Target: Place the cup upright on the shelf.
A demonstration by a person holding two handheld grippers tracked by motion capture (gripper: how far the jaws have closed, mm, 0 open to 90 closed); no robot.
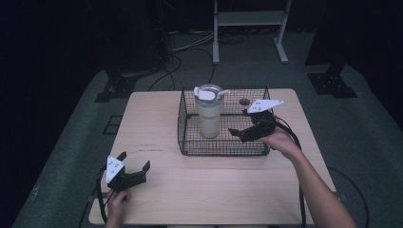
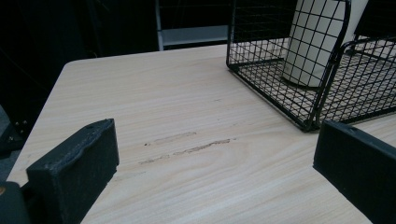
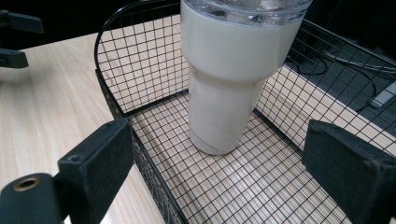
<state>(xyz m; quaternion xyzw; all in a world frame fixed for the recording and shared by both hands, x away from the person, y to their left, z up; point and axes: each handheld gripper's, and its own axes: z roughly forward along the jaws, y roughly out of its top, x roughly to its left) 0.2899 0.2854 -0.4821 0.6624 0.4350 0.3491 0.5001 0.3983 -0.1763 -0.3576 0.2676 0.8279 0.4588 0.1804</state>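
Note:
A cream tumbler [image 1: 209, 116] with a clear lid stands upright in the left part of a black wire basket [image 1: 190, 142] at the table's middle. My right gripper [image 1: 238, 123] reaches into the basket's right part, open, jaws pointing at the tumbler and apart from it. In the right gripper view the tumbler [image 3: 229, 79] stands a short way beyond the open gripper [image 3: 219, 168], on the basket's mesh floor [image 3: 243, 186]. My left gripper [image 1: 135, 159] rests open near the table's front left corner, holding nothing. From the left gripper view [image 2: 215, 163] the basket [image 2: 322, 98] and tumbler [image 2: 310, 46] lie ahead to the right.
A small dark round object [image 1: 244, 101] lies on the table behind the basket. Scuff marks [image 2: 187, 147] streak the wood in front of the left gripper. Beyond the table's far edge, cables [image 1: 185, 47] and a white frame [image 1: 249, 19] sit on the floor.

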